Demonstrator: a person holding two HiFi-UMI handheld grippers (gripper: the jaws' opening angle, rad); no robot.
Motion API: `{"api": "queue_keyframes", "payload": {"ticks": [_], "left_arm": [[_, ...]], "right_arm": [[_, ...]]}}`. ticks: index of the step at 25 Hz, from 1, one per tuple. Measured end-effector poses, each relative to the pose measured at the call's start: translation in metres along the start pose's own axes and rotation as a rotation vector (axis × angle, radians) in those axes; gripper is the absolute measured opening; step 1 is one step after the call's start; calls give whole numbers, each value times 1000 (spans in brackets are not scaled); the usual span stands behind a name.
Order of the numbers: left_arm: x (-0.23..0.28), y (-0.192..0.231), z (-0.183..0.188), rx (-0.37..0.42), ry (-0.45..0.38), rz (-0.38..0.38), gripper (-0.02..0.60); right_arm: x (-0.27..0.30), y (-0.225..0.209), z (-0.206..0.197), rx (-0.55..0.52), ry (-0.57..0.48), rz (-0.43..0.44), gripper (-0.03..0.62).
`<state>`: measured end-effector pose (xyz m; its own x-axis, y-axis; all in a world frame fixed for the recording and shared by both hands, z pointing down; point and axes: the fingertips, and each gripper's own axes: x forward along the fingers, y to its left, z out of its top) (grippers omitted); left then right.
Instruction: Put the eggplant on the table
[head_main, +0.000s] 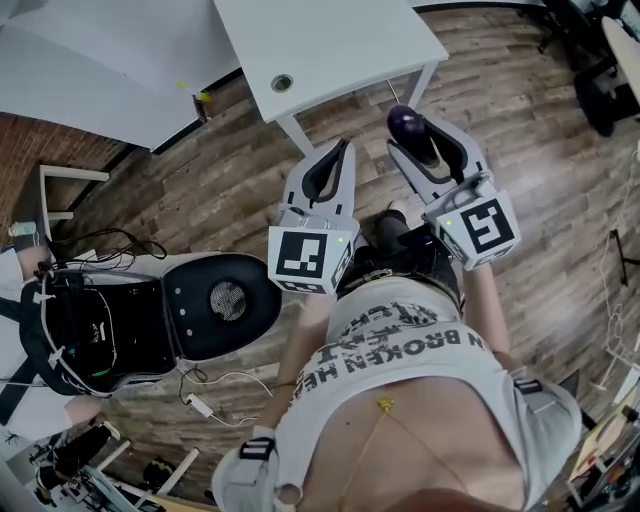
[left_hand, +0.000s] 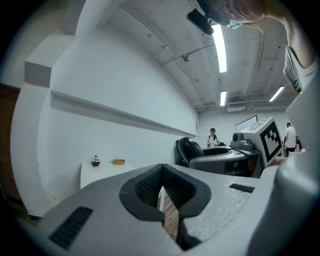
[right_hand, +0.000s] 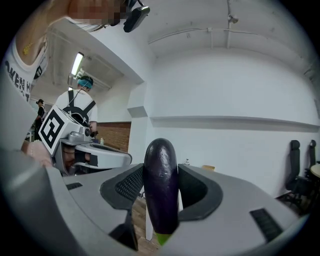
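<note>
A dark purple eggplant (right_hand: 161, 185) stands upright between the pads of my right gripper (right_hand: 160, 172), its green stem end pointing down, and the jaws are shut on it. In the head view the eggplant (head_main: 405, 121) shows at the tip of the right gripper (head_main: 412, 128), just short of the white table's (head_main: 330, 45) near edge. My left gripper (head_main: 343, 152) is held beside it on the left, also short of the table. In the left gripper view its jaws (left_hand: 162, 192) are closed with nothing between them.
A black office chair (head_main: 220, 300) stands on the wooden floor at my left, with cables and gear beside it. A second white table (head_main: 90, 70) adjoins at the far left. More chairs (head_main: 600, 80) are at the far right. People (left_hand: 213, 136) stand in the distance.
</note>
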<state>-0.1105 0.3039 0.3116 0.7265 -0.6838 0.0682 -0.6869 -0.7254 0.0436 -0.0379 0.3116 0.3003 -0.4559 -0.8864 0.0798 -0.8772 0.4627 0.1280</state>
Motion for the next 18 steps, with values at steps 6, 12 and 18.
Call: {"api": "queue_keyframes", "payload": {"ticks": [6, 12, 18], "left_arm": [[11, 7, 15, 1, 10, 23, 5], [104, 24, 8, 2, 35, 38, 5], [164, 69, 26, 8, 12, 39, 5]], "right_arm": [[15, -8, 17, 0, -13, 37, 212], [62, -82, -5, 9, 1, 72, 212], [127, -119, 6, 11, -18, 106, 212]]}}
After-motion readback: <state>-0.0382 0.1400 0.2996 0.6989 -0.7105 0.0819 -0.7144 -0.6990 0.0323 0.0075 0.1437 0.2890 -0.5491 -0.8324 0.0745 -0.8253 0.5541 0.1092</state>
